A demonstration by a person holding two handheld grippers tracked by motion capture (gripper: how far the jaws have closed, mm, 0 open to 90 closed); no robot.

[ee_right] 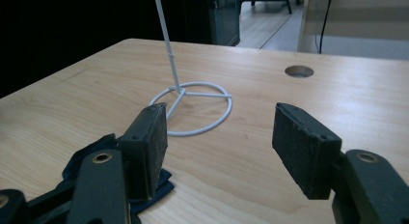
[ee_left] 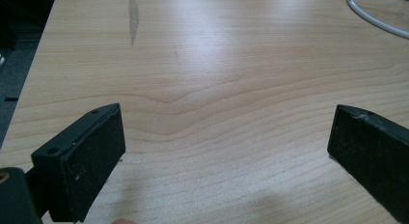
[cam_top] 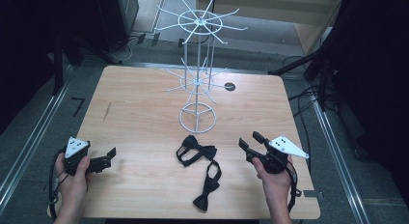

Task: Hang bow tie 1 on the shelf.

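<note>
Two black bow ties lie on the table (cam_top: 135, 137) near the centre: one bow tie (cam_top: 195, 150) just near of the white wire rack (cam_top: 197, 79), second bow tie (cam_top: 208, 183) nearer still. Rack arms bare. Right gripper (cam_top: 248, 142) jaws spread, nothing between. Left gripper (cam_top: 110, 155) jaws wide apart over bare wood.

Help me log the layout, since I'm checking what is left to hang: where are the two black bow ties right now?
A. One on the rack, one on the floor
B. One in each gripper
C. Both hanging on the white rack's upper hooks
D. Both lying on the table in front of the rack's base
D: both bow ties lie flat on the table just in front of the rack base, between the two open grippers, and the rack's hooks are bare.
</note>
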